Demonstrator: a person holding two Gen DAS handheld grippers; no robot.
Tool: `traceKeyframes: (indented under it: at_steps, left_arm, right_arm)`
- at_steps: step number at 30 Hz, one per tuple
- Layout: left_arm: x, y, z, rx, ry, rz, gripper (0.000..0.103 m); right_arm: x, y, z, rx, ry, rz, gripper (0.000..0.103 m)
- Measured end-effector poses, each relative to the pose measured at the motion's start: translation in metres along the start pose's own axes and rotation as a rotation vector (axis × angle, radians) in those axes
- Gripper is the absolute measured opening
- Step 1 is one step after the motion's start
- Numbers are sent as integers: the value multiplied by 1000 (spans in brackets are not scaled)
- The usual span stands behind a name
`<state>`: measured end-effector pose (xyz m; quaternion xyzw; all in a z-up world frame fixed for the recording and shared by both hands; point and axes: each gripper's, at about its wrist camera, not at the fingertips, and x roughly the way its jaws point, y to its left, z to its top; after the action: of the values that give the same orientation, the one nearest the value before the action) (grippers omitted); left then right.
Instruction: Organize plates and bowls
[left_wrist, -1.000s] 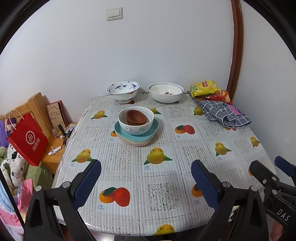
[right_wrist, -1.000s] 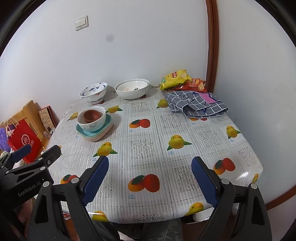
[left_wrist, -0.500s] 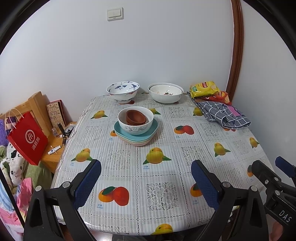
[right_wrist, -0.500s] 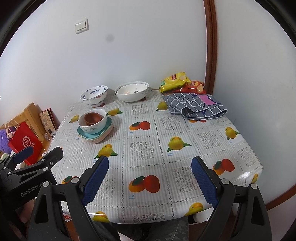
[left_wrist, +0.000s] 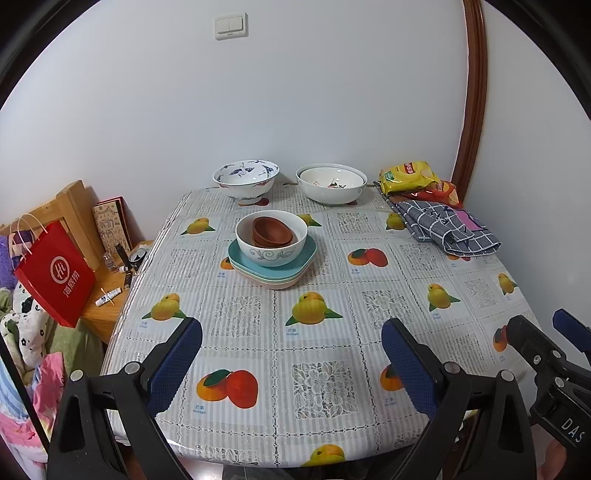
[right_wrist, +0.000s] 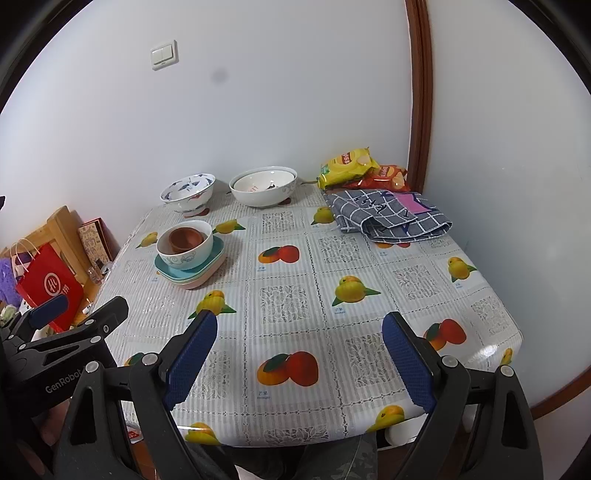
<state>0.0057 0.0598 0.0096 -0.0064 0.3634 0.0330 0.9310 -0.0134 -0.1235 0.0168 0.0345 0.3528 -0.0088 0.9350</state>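
Presently: left gripper (left_wrist: 291, 356) and right gripper (right_wrist: 299, 350) held over near edge of fruit-print tablecloth (left_wrist: 332, 295), jaws spread wide, nothing between them. Well ahead of jaws: stack of pastel square plates (left_wrist: 273, 267), white patterned bowl (left_wrist: 271, 238) set on it, small brown wooden bowls (left_wrist: 272, 231) nested inside. Beyond stack: blue-and-white porcelain bowl (left_wrist: 245, 180) and large white bowl (left_wrist: 331, 182) seen loose, apart. Stacking judged partly done; two far bowls judged left to gather.

Snack bags (left_wrist: 410, 177): far right corner.
Checked cloth (left_wrist: 448, 230): folded, just beside the bags.
Red paper bag (left_wrist: 55, 273): left of the table (left_wrist: 258, 417).
Light switch (left_wrist: 231, 26): wall.
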Motion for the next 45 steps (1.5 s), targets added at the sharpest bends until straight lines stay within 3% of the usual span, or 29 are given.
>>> traceKeyframes:
  at_steps: [45]
  left_arm:
    - [-3, 2, -1, -10, -7, 4, 98]
  right_arm:
    - [-6, -1, -1, -1, -17, 2, 90]
